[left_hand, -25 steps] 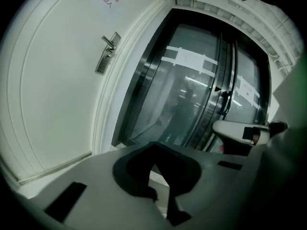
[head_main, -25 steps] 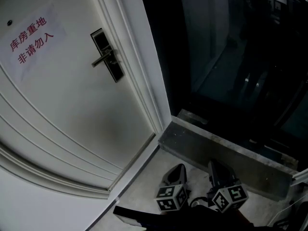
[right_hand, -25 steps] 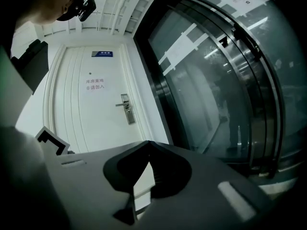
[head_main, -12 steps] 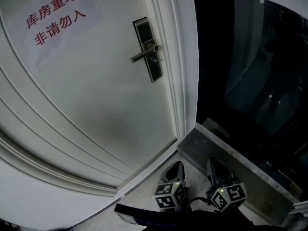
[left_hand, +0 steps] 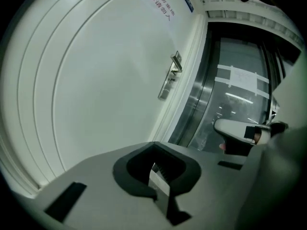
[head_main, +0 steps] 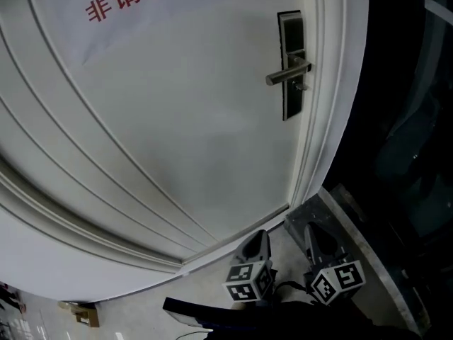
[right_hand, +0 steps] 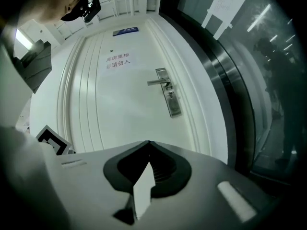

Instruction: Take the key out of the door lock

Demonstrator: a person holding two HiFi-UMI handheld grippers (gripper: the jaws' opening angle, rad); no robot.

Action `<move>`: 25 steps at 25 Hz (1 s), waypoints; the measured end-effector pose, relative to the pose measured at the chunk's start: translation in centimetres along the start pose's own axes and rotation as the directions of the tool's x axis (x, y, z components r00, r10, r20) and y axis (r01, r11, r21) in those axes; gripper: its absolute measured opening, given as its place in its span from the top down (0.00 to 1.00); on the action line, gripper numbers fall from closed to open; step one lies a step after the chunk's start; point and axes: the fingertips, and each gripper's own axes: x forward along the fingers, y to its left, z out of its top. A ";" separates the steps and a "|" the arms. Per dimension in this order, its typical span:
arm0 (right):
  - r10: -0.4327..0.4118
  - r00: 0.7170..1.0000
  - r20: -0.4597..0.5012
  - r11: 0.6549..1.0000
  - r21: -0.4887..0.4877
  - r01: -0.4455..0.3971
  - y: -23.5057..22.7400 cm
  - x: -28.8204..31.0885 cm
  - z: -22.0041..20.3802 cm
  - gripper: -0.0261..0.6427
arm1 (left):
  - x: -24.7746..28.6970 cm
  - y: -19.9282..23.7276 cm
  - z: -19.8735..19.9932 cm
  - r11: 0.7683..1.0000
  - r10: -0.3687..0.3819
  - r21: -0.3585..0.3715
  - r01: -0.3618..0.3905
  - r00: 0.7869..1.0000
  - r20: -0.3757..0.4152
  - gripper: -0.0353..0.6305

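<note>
While you look down in the head view, the lock plate (head_main: 291, 66) shows on the white door (head_main: 177, 133), with the small key (head_main: 302, 86) just under its handle (head_main: 287, 76). Your left gripper (head_main: 259, 242) and right gripper (head_main: 316, 239) hang well below the lock plate.

Left gripper view: jaws pressed together, nothing between.

Right gripper view: jaws together too, empty, and the sign (right_hand: 117, 61) left of the lock plate reads 库房重地 非请勿入.

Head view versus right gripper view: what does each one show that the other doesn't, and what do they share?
Only the head view shows both grippers from above, left gripper and right gripper, low by the door's foot. Only the right gripper view shows the whole sign, the blue plate above the door, and its own jaws shut. Both show the white door and the lock handle.
</note>
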 end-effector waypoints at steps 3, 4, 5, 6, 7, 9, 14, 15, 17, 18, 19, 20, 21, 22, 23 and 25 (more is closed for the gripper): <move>0.052 0.999 -0.008 0.999 -0.004 -0.052 1.5 2.5 -0.3 0.96 | -0.1 2.1 1.4 0.999 0.037 -0.001 -0.037 0.999 0.026 0.95; 0.072 0.997 -0.015 0.997 -0.006 -0.072 2.1 3.2 -0.5 0.96 | -0.3 2.8 1.7 0.999 0.052 -0.008 -0.052 0.998 0.035 0.95; 0.092 0.995 -0.023 0.996 -0.009 -0.092 2.7 3.7 -0.7 0.96 | -0.4 3.4 1.9 0.998 0.067 -0.018 -0.066 0.997 0.041 0.95; 0.112 0.993 -0.030 0.994 -0.014 -0.112 3.2 4.2 -0.8 0.96 | -0.5 4.0 1.9 0.996 0.081 -0.028 -0.080 0.996 0.043 0.95; 0.129 0.991 -0.038 0.991 -0.019 -0.130 3.6 4.6 -0.9 0.96 | -0.6 4.5 1.7 0.995 0.093 -0.034 -0.092 0.995 0.042 0.95; 0.156 0.986 -0.053 0.987 -0.025 -0.158 4.0 5.5 -1.2 0.96 | -0.5 5.4 1.3 0.993 0.114 -0.038 -0.113 0.993 0.039 0.95; 0.229 0.970 -0.087 0.972 -0.023 -0.232 4.1 8.4 -1.7 0.96 | -0.3 7.1 2.4 0.979 0.193 -0.081 -0.187 0.979 0.065 0.95; 0.252 0.963 -0.093 0.967 -0.023 -0.255 4.2 9.1 -1.7 0.96 | -0.1 7.7 2.4 0.975 0.212 -0.087 -0.205 0.975 0.069 0.95; 0.305 0.946 -0.108 0.951 -0.017 -0.308 4.4 10.7 -1.6 0.96 | 0.3 8.9 2.8 0.963 0.257 -0.104 -0.248 0.963 0.079 0.95; 0.332 0.936 -0.114 0.942 -0.015 -0.336 4.6 11.5 -1.4 0.96 | 0.5 9.3 3.3 0.957 0.277 -0.112 -0.267 0.957 0.088 0.95; 0.360 0.926 -0.117 0.931 -0.019 -0.364 4.8 12.2 -1.1 0.96 | 0.7 9.5 3.9 0.953 0.293 -0.117 -0.281 0.951 0.101 0.95; 0.385 0.915 -0.119 0.920 -0.029 -0.391 4.9 12.9 -0.7 0.96 | 1.0 9.7 4.6 0.949 0.305 -0.118 -0.292 0.945 0.117 0.95; 0.407 0.905 -0.119 0.909 -0.043 -0.415 5.0 13.6 -0.3 0.96 | 1.3 9.9 5.4 0.946 0.317 -0.116 -0.302 0.939 0.134 0.95; 0.426 0.897 -0.119 0.899 -0.054 -0.434 4.9 14.3 0.1 0.96 | 1.5 10.1 6.1 0.942 0.329 -0.114 -0.314 0.932 0.151 0.95; 0.442 0.890 -0.117 0.891 -0.062 -0.450 4.7 14.9 0.5 0.96 | 1.8 10.4 6.8 0.938 0.343 -0.112 -0.328 0.925 0.165 0.95; 0.474 0.873 -0.119 0.872 -0.072 -0.484 4.1 15.9 1.2 0.96 | 2.3 10.8 7.8 0.929 0.368 -0.104 -0.354 0.911 0.185 0.95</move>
